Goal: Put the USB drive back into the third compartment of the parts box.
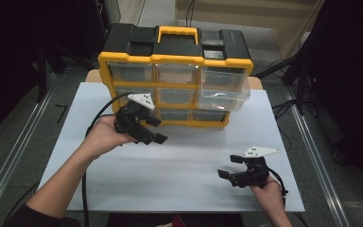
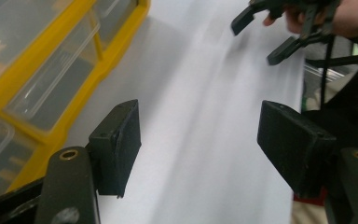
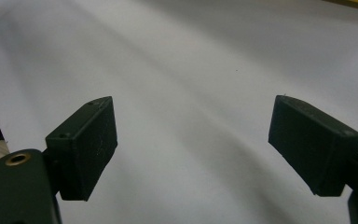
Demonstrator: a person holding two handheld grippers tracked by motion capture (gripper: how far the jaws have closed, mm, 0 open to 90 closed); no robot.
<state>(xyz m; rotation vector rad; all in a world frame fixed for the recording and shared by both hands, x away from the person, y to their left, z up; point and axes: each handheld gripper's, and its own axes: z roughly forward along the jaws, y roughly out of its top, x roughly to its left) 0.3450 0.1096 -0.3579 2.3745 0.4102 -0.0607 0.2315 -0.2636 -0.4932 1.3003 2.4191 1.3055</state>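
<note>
White table | left tongs agape, empty, near organizer | right tongs agape, empty

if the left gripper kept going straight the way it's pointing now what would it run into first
Probably the bare white tabletop. The left gripper, jaws open and empty, points down and across the table toward the right gripper, with the yellow drawer organizer off to its side. Depth is unclear, but nothing else seems to lie in that line.

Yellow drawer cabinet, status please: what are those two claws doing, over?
Left gripper open, empty, in front of yellow drawer cabinet. Right gripper open, empty, low over white table. Clear drawer at right pulled out. Nothing in the way.
</note>
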